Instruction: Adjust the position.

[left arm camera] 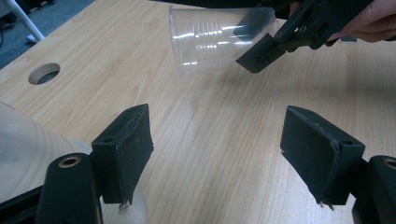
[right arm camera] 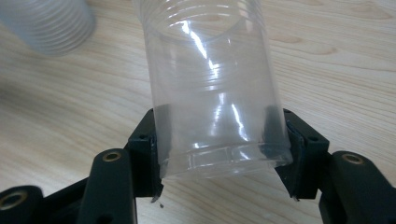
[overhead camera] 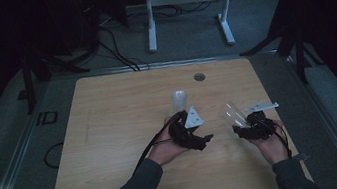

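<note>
Left tongs (overhead camera: 203, 140) at the tabletop's (overhead camera: 111, 133) 6 o'clock — jaws apart, gripping nothing; frosted cup (overhead camera: 179, 99) upright at their 11 o'clock; right tongs (overhead camera: 241, 130) at 5 o'clock — clamped on tilted clear cup (overhead camera: 231, 113).

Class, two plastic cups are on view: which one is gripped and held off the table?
The clear cup, clamped in the right gripper and tilted. The frosted cup stands upright on the table beside the open left gripper.

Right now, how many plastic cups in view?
2. A clear cup is clamped near its base in the right gripper, tilted off the table. A frosted cup stands on the table just beyond the open left gripper. Nested cups can't be ruled out.
</note>
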The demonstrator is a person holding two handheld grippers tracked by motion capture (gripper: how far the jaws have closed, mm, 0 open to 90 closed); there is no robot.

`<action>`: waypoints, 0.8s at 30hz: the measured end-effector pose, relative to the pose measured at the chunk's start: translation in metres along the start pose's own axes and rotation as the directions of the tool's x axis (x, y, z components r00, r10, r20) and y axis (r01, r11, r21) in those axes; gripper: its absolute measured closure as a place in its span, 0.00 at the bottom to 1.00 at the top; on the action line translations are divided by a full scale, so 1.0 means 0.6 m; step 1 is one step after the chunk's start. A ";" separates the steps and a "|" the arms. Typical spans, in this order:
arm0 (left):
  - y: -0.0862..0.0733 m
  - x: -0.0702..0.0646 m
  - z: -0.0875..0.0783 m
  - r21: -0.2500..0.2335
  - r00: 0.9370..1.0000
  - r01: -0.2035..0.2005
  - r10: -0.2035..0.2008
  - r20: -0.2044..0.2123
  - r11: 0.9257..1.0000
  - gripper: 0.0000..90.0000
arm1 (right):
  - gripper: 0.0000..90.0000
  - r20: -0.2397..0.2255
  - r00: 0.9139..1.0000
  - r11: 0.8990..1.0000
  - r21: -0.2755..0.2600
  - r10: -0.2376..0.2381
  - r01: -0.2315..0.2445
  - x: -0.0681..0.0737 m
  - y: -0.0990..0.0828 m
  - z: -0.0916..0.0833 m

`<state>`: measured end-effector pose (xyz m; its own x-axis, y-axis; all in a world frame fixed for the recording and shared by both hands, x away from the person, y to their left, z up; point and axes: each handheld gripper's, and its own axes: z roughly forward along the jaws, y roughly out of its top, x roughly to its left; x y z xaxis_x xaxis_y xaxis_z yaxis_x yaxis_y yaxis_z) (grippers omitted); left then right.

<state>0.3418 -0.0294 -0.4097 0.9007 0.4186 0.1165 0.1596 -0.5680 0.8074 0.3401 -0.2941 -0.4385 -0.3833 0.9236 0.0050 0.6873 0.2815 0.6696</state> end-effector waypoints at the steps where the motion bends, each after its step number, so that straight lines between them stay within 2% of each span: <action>1: 0.000 0.000 0.000 0.002 1.000 -0.002 0.002 0.000 1.000 0.27 | 0.47 0.002 1.000 1.000 -0.003 0.008 -0.008 -0.001 -0.001 0.000; 10: 0.003 -0.001 0.001 -0.005 1.000 0.005 -0.005 -0.005 1.000 0.29 | 0.47 0.046 0.995 0.995 -0.048 0.091 -0.088 -0.006 -0.004 -0.003; 12: 0.003 0.000 0.002 -0.010 1.000 0.010 -0.010 -0.005 1.000 0.29 | 0.47 0.051 0.994 0.994 -0.053 0.095 -0.092 -0.005 -0.004 -0.002; 24: 0.005 -0.001 0.002 -0.014 1.000 0.019 -0.019 -0.008 1.000 0.29 | 0.47 0.148 0.983 0.990 -0.098 0.113 -0.099 0.008 0.002 -0.001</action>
<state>0.3425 -0.0324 -0.4080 0.8943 0.4347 0.1060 0.1705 -0.5502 0.8174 0.3387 -0.2895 -0.4373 -0.2081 0.9777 -0.0294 0.6581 0.1622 0.7353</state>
